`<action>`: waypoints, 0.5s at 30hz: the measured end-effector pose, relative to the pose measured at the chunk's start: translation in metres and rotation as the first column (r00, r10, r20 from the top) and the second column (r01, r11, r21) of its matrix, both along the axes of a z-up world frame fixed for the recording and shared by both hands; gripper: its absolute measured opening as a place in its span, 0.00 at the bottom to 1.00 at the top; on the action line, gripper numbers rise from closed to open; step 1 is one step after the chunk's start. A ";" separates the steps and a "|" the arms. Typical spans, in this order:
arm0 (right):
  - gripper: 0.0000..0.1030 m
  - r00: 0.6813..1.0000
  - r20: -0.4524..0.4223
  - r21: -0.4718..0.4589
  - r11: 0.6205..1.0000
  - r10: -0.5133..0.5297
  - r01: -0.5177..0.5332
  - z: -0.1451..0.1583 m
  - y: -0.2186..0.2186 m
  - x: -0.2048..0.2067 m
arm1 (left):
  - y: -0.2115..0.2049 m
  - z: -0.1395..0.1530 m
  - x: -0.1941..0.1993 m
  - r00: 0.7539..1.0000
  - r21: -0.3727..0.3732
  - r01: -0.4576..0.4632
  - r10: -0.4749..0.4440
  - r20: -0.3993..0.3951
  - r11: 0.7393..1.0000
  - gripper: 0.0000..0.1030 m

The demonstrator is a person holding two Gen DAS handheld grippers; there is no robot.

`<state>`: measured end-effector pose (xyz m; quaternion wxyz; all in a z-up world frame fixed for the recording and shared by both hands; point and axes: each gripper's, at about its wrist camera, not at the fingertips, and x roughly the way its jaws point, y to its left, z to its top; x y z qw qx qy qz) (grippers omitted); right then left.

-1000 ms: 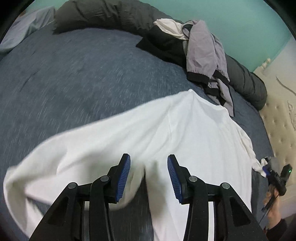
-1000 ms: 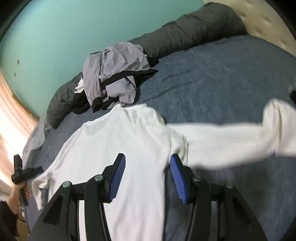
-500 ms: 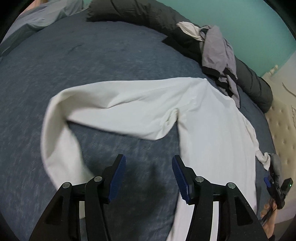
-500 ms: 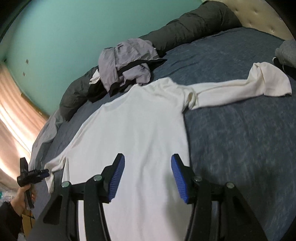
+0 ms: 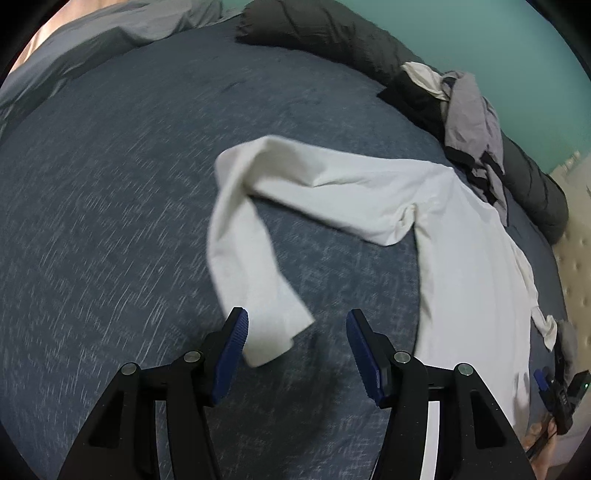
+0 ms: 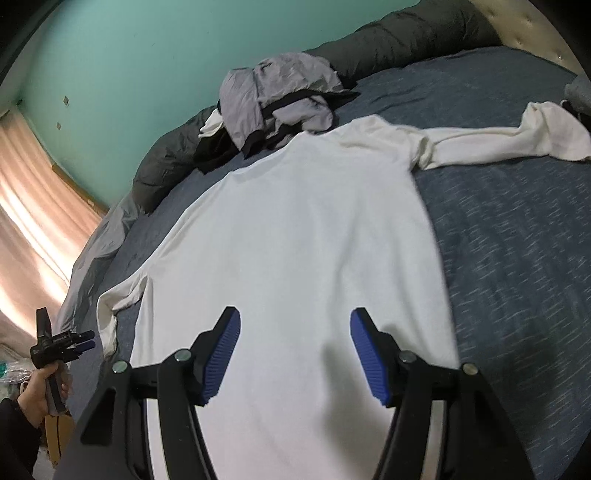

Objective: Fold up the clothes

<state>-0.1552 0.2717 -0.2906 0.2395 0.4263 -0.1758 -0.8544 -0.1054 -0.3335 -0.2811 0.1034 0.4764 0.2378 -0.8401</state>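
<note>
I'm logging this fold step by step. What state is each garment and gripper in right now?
White long-sleeved shirt: spread flat on the blue bedspread, unfolded; one sleeve doubled back.
Grey and black jacket: crumpled in a heap beyond the shirt's far end.
Left gripper: open, holding nothing, sleeve cuff between its fingers.
Right gripper: jaws opening, holding nothing, over the shirt's body.

One white long-sleeved shirt (image 6: pixel 295 236), one heap of grey and black clothes (image 6: pixel 273 96), one dark rolled duvet (image 5: pixel 332 33), one blue bedspread (image 5: pixel 110 184), two grippers (image 5: pixel 295 343) (image 6: pixel 293 347).
</note>
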 end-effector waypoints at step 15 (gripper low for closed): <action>0.62 1.000 0.012 0.004 1.000 0.026 -0.026 -0.013 -0.016 -0.006 | -0.010 -0.033 0.014 0.999 0.010 -0.045 0.045 0.024 0.999 0.60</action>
